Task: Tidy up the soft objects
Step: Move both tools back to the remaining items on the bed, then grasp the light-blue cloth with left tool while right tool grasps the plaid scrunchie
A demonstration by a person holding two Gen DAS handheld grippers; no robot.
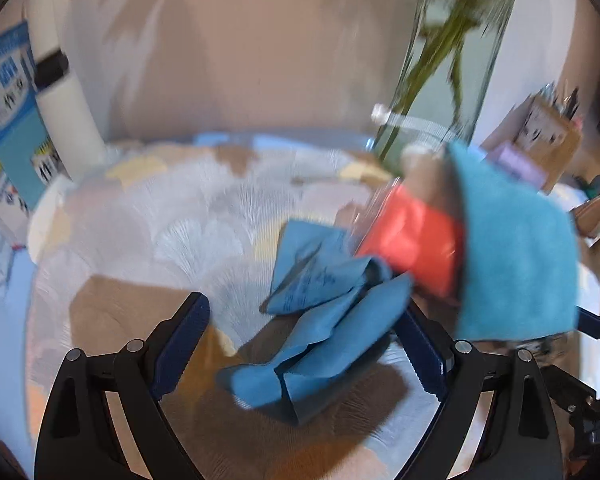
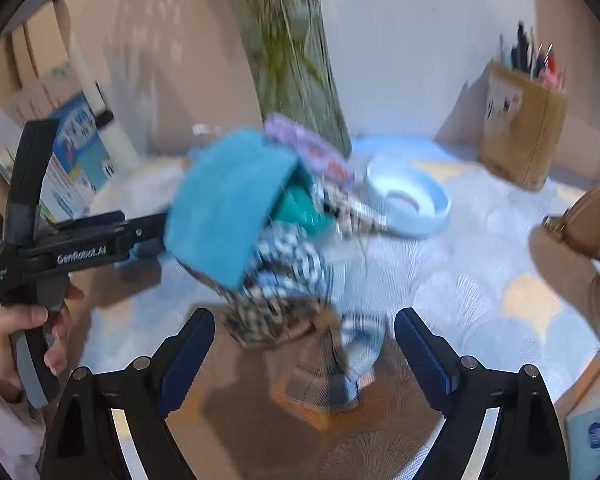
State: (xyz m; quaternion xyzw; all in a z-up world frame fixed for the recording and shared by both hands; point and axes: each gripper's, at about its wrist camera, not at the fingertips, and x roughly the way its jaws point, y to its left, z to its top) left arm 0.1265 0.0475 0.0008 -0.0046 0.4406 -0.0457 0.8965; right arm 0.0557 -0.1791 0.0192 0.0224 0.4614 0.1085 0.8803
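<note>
Step in hand: approach, nothing gripped yet. My left gripper stands wide over the crumpled blue cloth on the patterned tablecloth. My right gripper is equally wide, angled down before the heaped cloths. Next move, I judge: lower and pinch one edge.

- A crumpled cloth lies on the table.
- A pile of cloths sits right of it.
- A vase stands behind the pile.
- A pen box stands far right.
</note>
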